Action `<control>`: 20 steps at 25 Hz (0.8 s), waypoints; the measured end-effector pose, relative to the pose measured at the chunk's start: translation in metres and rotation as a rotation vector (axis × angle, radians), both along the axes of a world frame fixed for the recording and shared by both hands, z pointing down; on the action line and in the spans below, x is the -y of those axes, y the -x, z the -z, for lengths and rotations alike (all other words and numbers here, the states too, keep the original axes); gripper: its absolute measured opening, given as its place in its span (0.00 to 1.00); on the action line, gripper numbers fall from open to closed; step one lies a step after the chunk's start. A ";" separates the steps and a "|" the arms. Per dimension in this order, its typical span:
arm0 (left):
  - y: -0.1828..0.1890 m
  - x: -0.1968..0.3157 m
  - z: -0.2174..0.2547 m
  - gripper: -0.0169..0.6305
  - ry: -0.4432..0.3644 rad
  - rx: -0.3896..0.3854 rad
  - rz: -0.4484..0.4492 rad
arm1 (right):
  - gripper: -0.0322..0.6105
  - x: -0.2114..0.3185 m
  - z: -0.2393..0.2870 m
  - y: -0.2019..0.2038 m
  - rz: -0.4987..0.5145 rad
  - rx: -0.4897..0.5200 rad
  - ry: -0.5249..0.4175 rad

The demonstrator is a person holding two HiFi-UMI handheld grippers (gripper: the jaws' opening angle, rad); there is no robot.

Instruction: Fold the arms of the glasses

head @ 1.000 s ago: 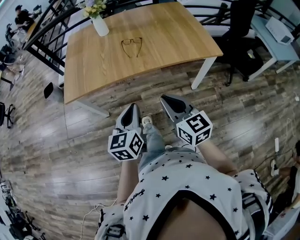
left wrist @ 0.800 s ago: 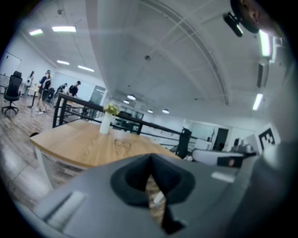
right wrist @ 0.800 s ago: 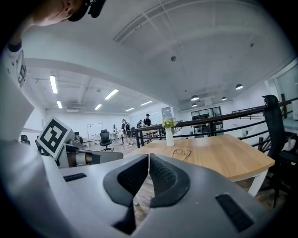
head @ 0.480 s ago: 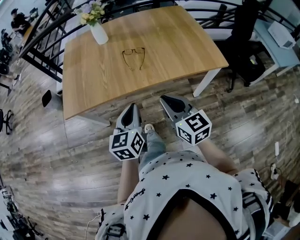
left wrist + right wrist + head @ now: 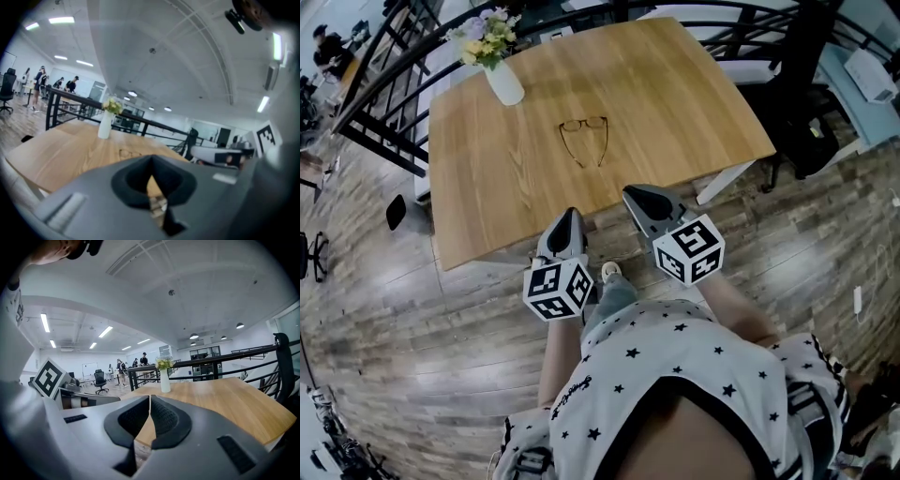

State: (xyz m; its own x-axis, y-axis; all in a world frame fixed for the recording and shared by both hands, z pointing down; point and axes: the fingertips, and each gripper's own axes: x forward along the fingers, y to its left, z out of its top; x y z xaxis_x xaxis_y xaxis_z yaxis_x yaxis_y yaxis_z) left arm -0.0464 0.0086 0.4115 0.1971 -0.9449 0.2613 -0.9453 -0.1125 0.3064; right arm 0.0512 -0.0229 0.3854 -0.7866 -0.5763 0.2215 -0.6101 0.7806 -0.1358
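No word, number or brand can be read anywhere. The left white marker cube (image 5: 555,289) on the left tongs (image 5: 568,220) and the right white marker cube (image 5: 689,249) on the right tongs (image 5: 643,199) carry black square-block patterns, which are not letters. A curved line of dark print (image 5: 572,398) runs along the person's white, star-dotted shirt (image 5: 675,356), too small to make out.

One wooden surface (image 5: 675,94), one pair of glasses (image 5: 584,141), one white vase (image 5: 504,84) holding one bunch of flowers (image 5: 487,39), one black chair (image 5: 806,103), two claws, the left claw (image 5: 569,217) and the right claw (image 5: 633,195)
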 end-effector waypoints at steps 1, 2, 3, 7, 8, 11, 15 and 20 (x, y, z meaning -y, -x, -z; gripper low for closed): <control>0.006 0.008 -0.001 0.04 0.002 -0.002 -0.002 | 0.08 0.008 -0.001 0.005 -0.005 -0.002 0.003; 0.012 0.015 -0.001 0.04 0.004 -0.005 -0.004 | 0.08 0.016 -0.001 0.010 -0.010 -0.002 0.007; 0.017 0.022 -0.001 0.04 0.005 -0.007 -0.005 | 0.08 0.024 -0.002 0.016 -0.014 0.001 0.014; 0.037 0.050 -0.002 0.04 0.005 -0.008 -0.009 | 0.08 0.051 -0.004 0.035 -0.015 -0.005 0.018; 0.041 0.056 -0.003 0.04 0.006 -0.007 -0.011 | 0.08 0.058 -0.005 0.039 -0.016 -0.008 0.015; 0.054 0.072 -0.006 0.04 0.012 -0.011 -0.024 | 0.08 0.074 -0.008 0.053 -0.022 -0.005 0.031; 0.066 0.091 -0.010 0.04 0.017 -0.018 -0.050 | 0.08 0.094 -0.016 0.070 -0.031 -0.016 0.047; 0.072 0.113 -0.016 0.04 0.022 -0.021 -0.085 | 0.08 0.118 -0.030 0.081 -0.058 -0.042 0.066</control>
State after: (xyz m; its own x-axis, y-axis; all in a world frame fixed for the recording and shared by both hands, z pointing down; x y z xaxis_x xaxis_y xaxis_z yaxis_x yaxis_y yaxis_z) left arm -0.1185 -0.1041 0.4273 0.2822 -0.9187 0.2764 -0.9258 -0.1852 0.3295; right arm -0.0294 -0.1412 0.4157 -0.7417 -0.6036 0.2924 -0.6602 0.7339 -0.1595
